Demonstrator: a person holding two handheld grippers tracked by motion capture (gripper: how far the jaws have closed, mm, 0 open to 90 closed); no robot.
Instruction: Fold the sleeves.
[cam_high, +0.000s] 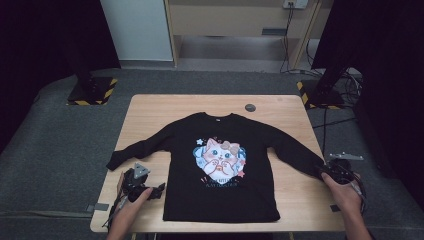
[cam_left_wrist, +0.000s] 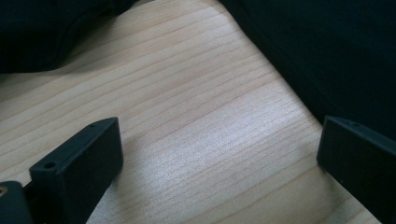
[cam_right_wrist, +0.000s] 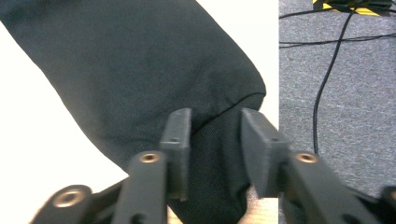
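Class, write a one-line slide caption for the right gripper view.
Right tongs closing around the cuff of a black sweatshirt sleeve at the table edge.

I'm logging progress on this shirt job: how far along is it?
Done: the black sweatshirt lies flat, print up, sleeves spread on the table. In hand: the right tool straddles the right sleeve cuff; the left tool stands open over bare wood. Left: every fold; none shows.
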